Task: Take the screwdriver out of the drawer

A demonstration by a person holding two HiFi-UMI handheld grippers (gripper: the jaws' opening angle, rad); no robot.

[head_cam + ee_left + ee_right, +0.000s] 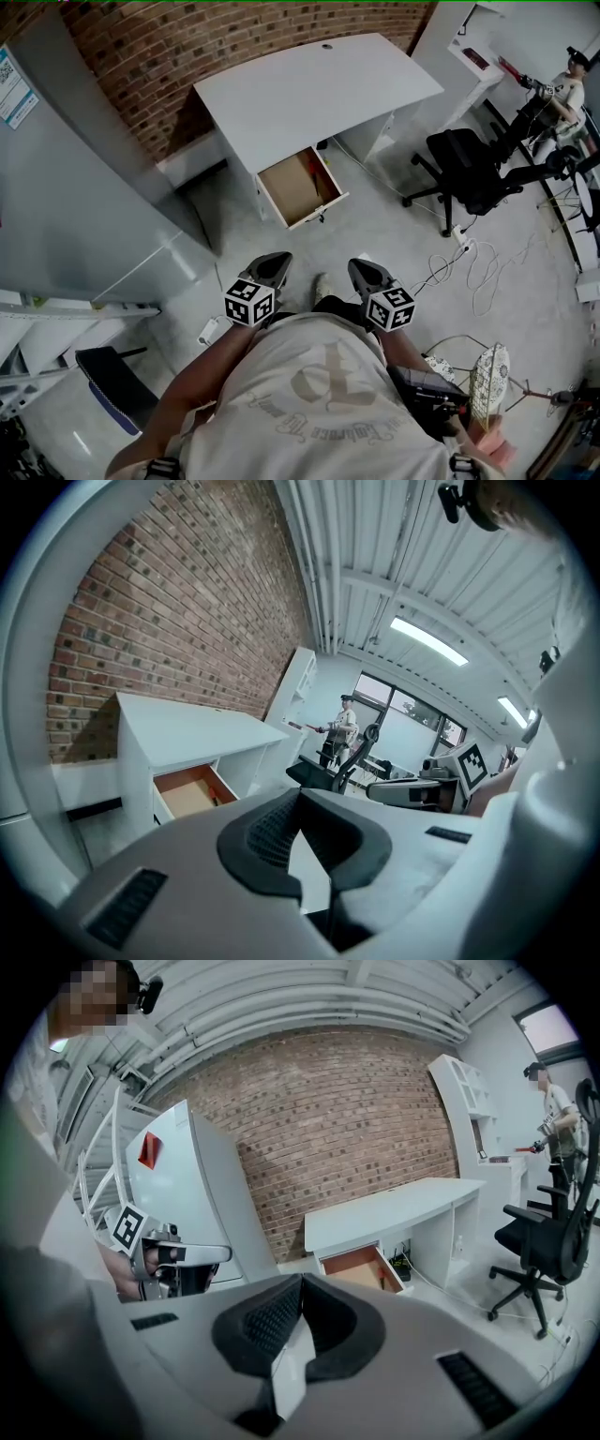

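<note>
Well, left gripper (273, 266) and right gripper (363, 270) are carried closed and empty, well apart from the open drawer (289, 185); the screwdriver (380, 1277) is glimpsed against its right wall; light, rigid, probably slick; the handle is best pinched.

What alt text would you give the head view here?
A person holds a grey left tool and right tool, both shut and empty, aimed at a white desk whose brown-lined drawer stands open. Brick wall behind; black office chair at right.
</note>
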